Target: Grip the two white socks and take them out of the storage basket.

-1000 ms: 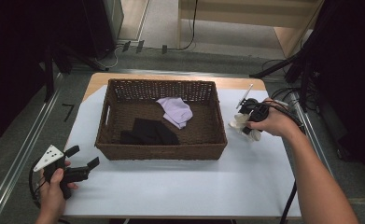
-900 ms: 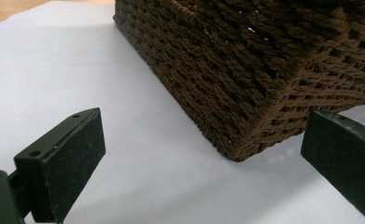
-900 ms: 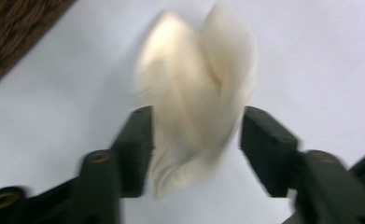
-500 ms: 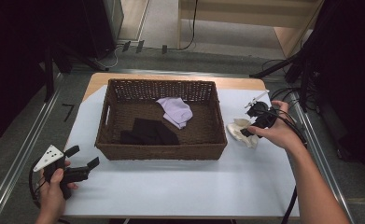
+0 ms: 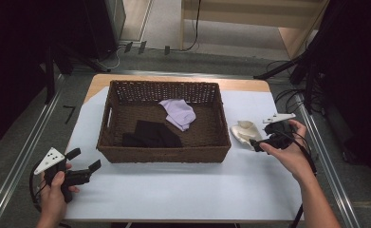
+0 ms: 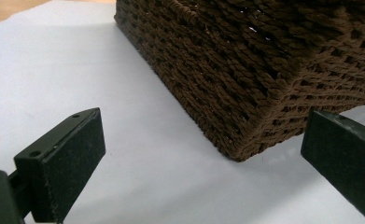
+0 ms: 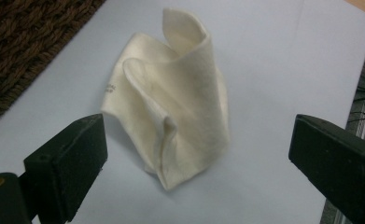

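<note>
two cloths (image 5: 177, 113) in basket (image 5: 164, 151), third cloth (image 5: 244, 132) right

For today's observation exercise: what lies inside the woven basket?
Inside the brown wicker basket: a lilac cloth and a black cloth. Anything beneath them is covered.

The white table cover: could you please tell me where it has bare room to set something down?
The widest bare patch on the table cover is the front strip, between the basket and the near edge, from the left tongs to the right hand. A narrower strip runs left of the basket. The right side is crowded by the cream cloth and right tongs.
</note>
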{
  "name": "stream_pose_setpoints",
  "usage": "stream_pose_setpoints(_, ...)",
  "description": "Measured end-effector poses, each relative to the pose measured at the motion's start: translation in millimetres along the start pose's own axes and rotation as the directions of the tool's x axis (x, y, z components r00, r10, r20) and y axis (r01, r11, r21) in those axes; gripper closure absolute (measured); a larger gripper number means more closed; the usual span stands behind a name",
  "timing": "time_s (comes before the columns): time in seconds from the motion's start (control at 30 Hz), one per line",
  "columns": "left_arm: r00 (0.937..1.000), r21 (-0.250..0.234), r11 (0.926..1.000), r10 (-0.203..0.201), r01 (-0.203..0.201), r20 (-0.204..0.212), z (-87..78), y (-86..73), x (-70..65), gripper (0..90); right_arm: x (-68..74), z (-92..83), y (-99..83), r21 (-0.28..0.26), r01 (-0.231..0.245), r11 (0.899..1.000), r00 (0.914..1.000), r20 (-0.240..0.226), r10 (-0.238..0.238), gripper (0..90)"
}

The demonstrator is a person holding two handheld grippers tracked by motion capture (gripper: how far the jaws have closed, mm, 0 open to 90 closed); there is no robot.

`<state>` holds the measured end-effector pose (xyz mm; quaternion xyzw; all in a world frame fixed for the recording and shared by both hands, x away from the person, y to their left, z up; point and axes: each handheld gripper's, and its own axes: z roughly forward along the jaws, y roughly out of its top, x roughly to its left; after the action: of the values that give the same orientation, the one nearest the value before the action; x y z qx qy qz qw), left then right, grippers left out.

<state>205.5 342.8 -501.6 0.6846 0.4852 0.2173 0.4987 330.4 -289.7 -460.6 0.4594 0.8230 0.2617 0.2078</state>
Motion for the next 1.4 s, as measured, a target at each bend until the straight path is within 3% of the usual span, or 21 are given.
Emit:
stream_pose_setpoints(0.07, 1.0, -0.001, 1.0, -0.001, 0.001, -0.001, -0.1, 0.0, 0.0, 0.8, -1.8, -4.5, -13.4, -0.042, -0.048, 0.998, 0.9989, -0.001, 0.048, 4.7)
stream_pose_setpoints(0.17, 1.0, -0.002, 1.0, -0.002, 0.002, 0.0, 0.1, -0.1, 0.1, 0.8, -3.3, -7.5, -22.6, -0.066, -0.083, 0.994, 0.9965, 0.003, 0.083, 4.5)
stream_pose_setpoints(0.2, 1.0, -0.002, 1.0, -0.002, 0.002, 0.001, 0.2, -0.1, 0.1, 0.8, -5.6, -10.8, -32.2, -0.093, -0.111, 0.99, 0.9938, -0.022, 0.109, 3.4)
stream_pose_setpoints(0.4, 1.0, -0.002, 1.0, -0.003, 0.003, -0.002, 0.2, 0.0, -0.1, 0.8, -8.0, -18.9, -55.2, -0.143, -0.138, 0.98, 0.9902, -0.043, 0.133, 1.5)
stream_pose_setpoints(0.5, 1.0, -0.002, 1.0, -0.003, 0.003, -0.005, 0.1, 0.0, -0.2, 0.8, -9.6, -26.7, -74.1, -0.189, -0.172, 0.967, 0.9848, -0.058, 0.164, 0.4)
stream_pose_setpoints(0.73, 1.0, -0.001, 1.0, -0.001, 0.001, -0.008, 0.1, 0.0, -0.6, 0.8, -8.5, -34.2, -99.6, -0.214, -0.187, 0.959, 0.9816, -0.078, 0.174, 0.0)
stream_pose_setpoints(0.83, 1.0, -0.002, 1.0, -0.001, 0.001, -0.006, -0.1, -0.1, -0.5, 0.8, -9.5, -39.7, -115.6, -0.244, -0.221, 0.944, 0.9747, -0.086, 0.206, 0.0)
stream_pose_setpoints(0.87, 1.0, -0.003, 1.0, -0.001, 0.001, -0.005, 0.0, -0.1, -0.4, 0.8, -9.5, -39.7, -115.6, -0.244, -0.221, 0.944, 0.9747, -0.086, 0.206, 0.0)
stream_pose_setpoints(1.07, 1.0, -0.003, 1.0, -0.004, 0.004, -0.006, -0.1, -0.1, -0.5, 0.8, -9.8, -43.5, -137.4, -0.26, -0.239, 0.936, 0.971, -0.073, 0.228, 0.0)
stream_pose_setpoints(1.33, 1.0, -0.004, 1.0, -0.004, 0.004, -0.007, 0.0, -0.2, -0.5, 0.8, -8.8, -47.0, -153.2, -0.275, -0.269, 0.923, 0.9631, -0.063, 0.262, 0.0)
stream_pose_setpoints(1.4, 1.0, -0.003, 1.0, -0.001, 0.001, -0.006, -0.2, -0.1, -0.5, 0.8, -8.0, -48.0, -159.9, -0.296, -0.278, 0.914, 0.9602, -0.056, 0.274, 0.0)
